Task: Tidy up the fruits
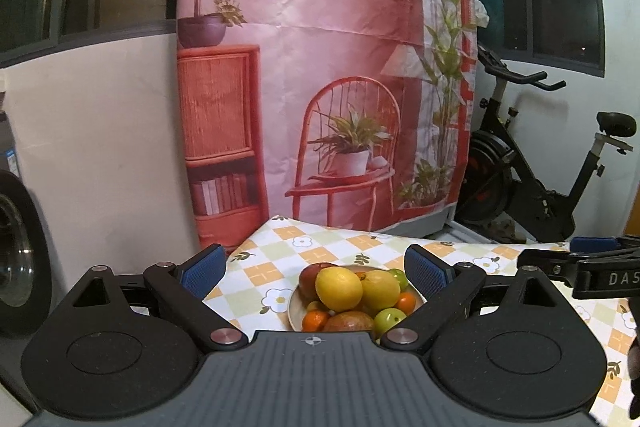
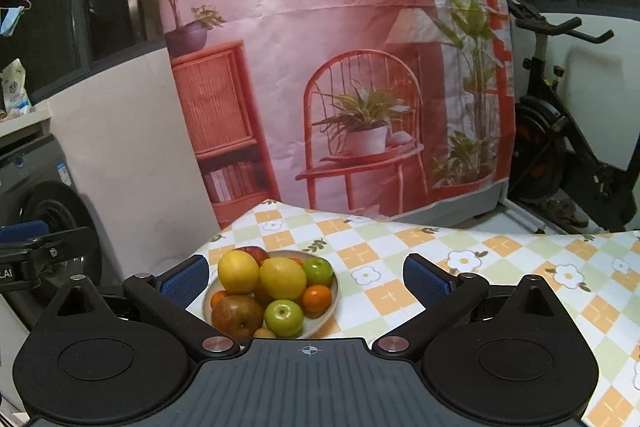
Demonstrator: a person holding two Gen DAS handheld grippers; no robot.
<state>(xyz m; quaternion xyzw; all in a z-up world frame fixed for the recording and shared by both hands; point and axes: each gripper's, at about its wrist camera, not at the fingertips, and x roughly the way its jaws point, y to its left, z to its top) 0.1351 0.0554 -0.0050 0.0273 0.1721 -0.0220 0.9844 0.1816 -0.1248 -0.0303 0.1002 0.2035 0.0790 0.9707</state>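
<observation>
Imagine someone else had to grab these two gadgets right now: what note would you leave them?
Left gripper: fingers wide open, holding nothing, aimed at the plate.
Right gripper: fingers wide open, holding nothing, plate sits toward its left finger.
Fruit: all piled on one plate on the checked tablecloth. Two yellow fruits on top, green apples, small oranges, a reddish-brown apple.
Done: nothing visibly sorted; no fruit off the plate.
Left: pick the fruits off and arrange them. The top yellow ones look easiest to start with.
</observation>
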